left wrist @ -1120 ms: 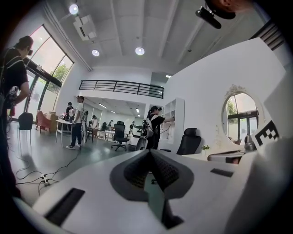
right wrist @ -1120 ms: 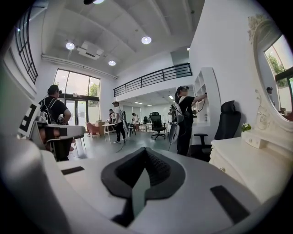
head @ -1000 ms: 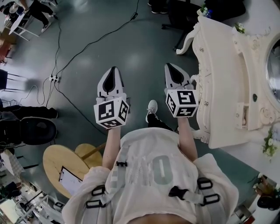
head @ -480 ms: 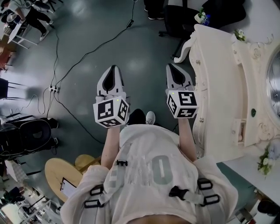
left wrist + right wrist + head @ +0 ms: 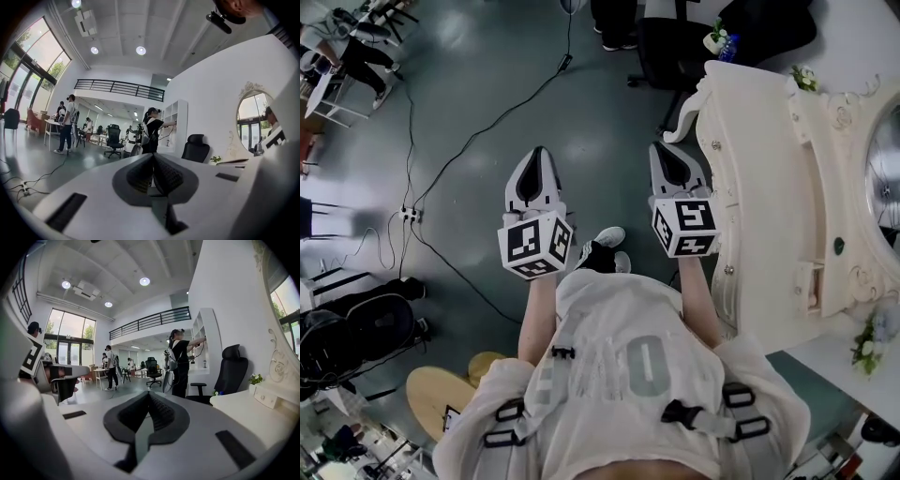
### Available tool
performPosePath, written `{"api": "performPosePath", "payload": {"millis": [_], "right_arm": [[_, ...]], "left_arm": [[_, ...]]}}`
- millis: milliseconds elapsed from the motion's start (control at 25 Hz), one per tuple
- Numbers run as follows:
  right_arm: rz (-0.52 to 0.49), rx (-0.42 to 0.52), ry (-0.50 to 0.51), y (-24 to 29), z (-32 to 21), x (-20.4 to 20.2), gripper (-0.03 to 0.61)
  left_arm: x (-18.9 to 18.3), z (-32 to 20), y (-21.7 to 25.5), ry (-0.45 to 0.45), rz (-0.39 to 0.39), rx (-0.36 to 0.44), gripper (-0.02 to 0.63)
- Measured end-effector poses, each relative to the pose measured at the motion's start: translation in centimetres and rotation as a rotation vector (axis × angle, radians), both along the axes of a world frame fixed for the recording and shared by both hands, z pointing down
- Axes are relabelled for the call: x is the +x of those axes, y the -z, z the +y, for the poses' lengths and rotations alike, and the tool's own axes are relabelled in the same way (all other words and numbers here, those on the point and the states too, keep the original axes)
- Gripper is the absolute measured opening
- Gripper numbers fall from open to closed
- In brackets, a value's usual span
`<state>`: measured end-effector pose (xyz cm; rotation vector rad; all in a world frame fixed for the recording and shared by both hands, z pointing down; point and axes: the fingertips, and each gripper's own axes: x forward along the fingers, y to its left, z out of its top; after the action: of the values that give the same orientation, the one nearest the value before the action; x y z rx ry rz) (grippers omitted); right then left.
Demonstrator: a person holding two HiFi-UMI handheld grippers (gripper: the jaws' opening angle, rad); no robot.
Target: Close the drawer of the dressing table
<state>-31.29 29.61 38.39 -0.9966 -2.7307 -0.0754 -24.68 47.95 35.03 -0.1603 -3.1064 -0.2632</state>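
Note:
The white carved dressing table (image 5: 769, 187) stands at the right of the head view, its front with small knobs (image 5: 728, 270) facing left. From here I cannot tell whether a drawer stands out. My left gripper (image 5: 538, 155) is held over the floor, shut and empty, well left of the table. Closer in, my right gripper (image 5: 667, 150) is shut and empty beside the table's front without touching it. In the left gripper view the jaws (image 5: 152, 161) are pressed together, and the oval mirror (image 5: 252, 117) shows at the right. The right gripper view has shut jaws (image 5: 149, 401) and the table top (image 5: 262, 411) at the right.
A black office chair (image 5: 675, 37) stands past the table's far end. Cables (image 5: 487, 122) and a power strip (image 5: 411, 216) lie on the floor at the left. Behind me are a round wooden stool (image 5: 441, 398) and a black chair (image 5: 356, 328). People (image 5: 180, 362) stand ahead.
I have walked forward along the table's front: the stool, the power strip and the table have slid down the head view. Both grippers stayed shut, side by side.

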Motion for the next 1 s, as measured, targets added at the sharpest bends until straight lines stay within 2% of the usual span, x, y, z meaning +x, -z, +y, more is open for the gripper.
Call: {"api": "performPosePath", "payload": {"millis": [200,360,560,640,800,1000], "right_arm": [[-0.011,0.004,-0.068,0.8,-0.5,-2.2,0.008],[-0.022,0.003,-0.224,1.5,-4.0,-3.7,0.008],[-0.034,0.003,-0.455,2.0,-11.5,-4.3,0.008],[-0.038,0.005,-0.575,2.2,-15.1,-3.4,0.008],[-0.044,-0.004,-0.886,2.4,-22.6,1.0,0.008],[-0.043,-0.007,-1.175,2.3,-28.3,7.5,0.008]], "left_arm": [[-3.7,-0.2,1.0,-0.075,-0.016,-0.02,0.02],[-8.1,-3.6,1.8,-0.232,-0.035,-0.038,0.02],[-13.0,-10.7,2.4,-0.446,-0.058,-0.042,0.02],[-14.2,-14.3,2.7,-0.553,-0.069,-0.048,0.02],[-15.4,-23.1,3.1,-0.84,-0.095,-0.054,0.019],[-13.6,-31.6,2.7,-1.101,-0.092,-0.054,0.02]]}}
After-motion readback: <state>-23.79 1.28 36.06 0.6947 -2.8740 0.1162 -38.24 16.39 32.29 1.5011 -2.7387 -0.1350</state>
